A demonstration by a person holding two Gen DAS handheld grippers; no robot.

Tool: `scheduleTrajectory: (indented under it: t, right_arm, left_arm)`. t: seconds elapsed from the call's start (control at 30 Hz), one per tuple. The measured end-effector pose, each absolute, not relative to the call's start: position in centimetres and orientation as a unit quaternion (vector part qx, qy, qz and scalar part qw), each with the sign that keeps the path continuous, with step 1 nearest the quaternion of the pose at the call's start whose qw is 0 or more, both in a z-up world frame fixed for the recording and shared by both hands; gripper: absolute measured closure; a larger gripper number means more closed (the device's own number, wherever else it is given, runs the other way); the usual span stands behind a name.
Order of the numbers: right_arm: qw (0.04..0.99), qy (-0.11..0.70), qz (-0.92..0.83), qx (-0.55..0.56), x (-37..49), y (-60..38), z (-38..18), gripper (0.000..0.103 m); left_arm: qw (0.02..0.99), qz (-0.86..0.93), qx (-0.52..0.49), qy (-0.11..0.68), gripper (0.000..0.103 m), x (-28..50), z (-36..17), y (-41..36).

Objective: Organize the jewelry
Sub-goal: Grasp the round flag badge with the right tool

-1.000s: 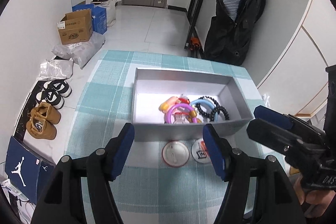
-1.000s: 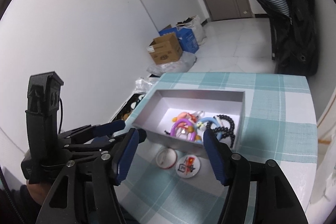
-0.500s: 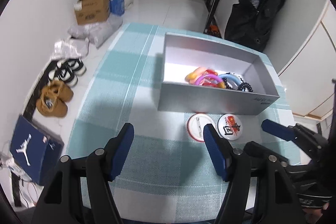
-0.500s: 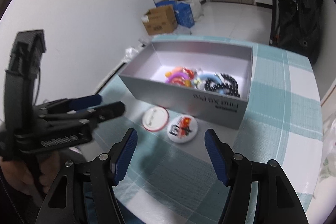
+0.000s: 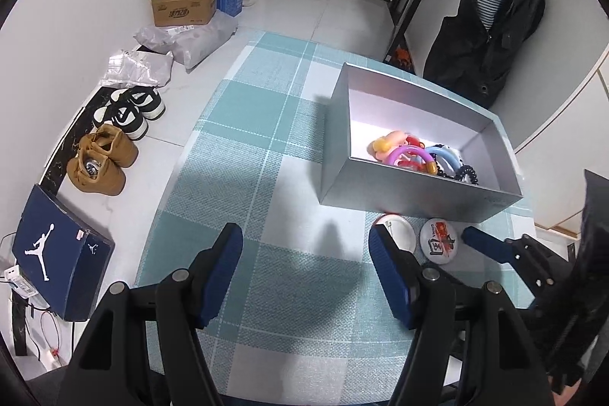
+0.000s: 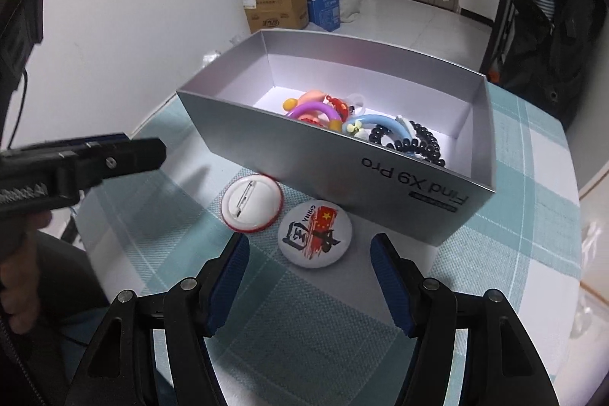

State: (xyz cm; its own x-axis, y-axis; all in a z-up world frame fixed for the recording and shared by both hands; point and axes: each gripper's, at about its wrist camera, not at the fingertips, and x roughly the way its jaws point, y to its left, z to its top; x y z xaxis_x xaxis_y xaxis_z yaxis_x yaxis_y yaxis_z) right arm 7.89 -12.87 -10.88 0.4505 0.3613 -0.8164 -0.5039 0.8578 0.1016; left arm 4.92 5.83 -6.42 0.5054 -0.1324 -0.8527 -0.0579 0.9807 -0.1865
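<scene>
A silver phone box point(image 6: 388, 174) stood open on the counter point(image 6: 525, 253), which wore a teal checked cloth. Inside, toward its right end, lay a purple ring bracelet point(image 6: 316, 109), a light blue one point(image 6: 380, 122) and a black bead bracelet point(image 6: 415, 139). Just in front of the box's near wall lay two pin badges side by side: one face down point(image 6: 251, 202) with its pin showing, one printed side up point(image 6: 314, 234). The right hand-held gripper point(image 6: 310, 276) hung spread over the printed badge, pinching nothing. The left hand-held gripper point(image 5: 304, 269) was spread too, over bare cloth left of the badges.
</scene>
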Motion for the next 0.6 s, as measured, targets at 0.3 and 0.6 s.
scheduleTrajectory:
  t: [0.3, 0.6]
  right_arm:
    - [0.854, 0.455, 0.226, -0.111, 8.5, -11.8, -11.2, 0.044]
    - [0.852, 0.45, 0.237, -0.126, 7.9, -12.0, -11.2, 0.061]
  left_arm:
    - [0.859, -0.019, -0.105, 0.501, 0.039, 5.2, -6.3, 6.7]
    - [0.85, -0.024, -0.117, 0.512, 0.039, 5.6, -6.8, 6.7]
